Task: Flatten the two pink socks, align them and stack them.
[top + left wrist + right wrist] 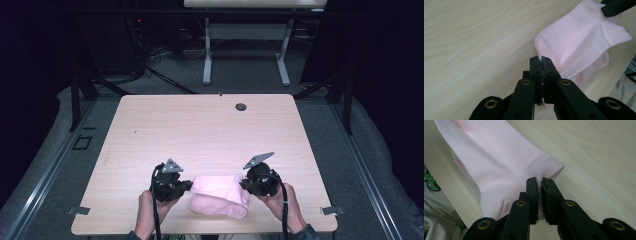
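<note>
The left tool point(541, 60) is clamped on one edge of the pink sock point(220, 192). The right tool point(540, 181) pinches its opposite end, the sock stretched between them over the surface point(200, 125).

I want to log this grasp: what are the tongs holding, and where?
Both hold the pink cloth: left tongs pinch one edge, right tongs the opposite hemmed edge.

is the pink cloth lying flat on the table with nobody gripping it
No, the left tongs and right tongs each pinch an edge of the pink cloth.
</note>
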`<control>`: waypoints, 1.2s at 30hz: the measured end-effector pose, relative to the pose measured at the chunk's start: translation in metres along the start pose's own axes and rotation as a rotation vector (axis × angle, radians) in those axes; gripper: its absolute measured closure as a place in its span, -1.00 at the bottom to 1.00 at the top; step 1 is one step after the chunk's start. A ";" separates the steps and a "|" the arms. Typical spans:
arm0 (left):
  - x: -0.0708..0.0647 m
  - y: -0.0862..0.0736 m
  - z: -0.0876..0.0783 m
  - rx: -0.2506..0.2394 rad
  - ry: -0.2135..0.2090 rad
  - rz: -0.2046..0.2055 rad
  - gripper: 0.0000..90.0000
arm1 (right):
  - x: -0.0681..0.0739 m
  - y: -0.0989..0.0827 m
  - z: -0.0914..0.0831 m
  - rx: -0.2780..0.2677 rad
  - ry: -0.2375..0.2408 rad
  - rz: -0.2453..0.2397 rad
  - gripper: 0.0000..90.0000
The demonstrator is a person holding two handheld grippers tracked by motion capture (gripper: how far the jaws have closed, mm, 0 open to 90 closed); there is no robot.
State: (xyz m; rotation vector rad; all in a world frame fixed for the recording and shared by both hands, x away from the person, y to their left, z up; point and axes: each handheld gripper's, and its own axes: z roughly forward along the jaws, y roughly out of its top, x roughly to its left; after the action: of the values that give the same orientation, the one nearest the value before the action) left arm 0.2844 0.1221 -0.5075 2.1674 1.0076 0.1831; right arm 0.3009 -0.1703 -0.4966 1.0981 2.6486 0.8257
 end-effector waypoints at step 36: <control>-0.024 -0.025 0.020 0.018 0.017 0.080 0.82 | 0.028 -0.034 0.020 0.008 0.046 -0.011 0.81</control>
State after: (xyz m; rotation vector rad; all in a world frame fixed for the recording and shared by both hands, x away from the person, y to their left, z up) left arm 0.2611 0.1050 -0.5344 2.2278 0.9355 0.2314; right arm 0.2676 -0.1617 -0.5301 1.0782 2.6949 0.8497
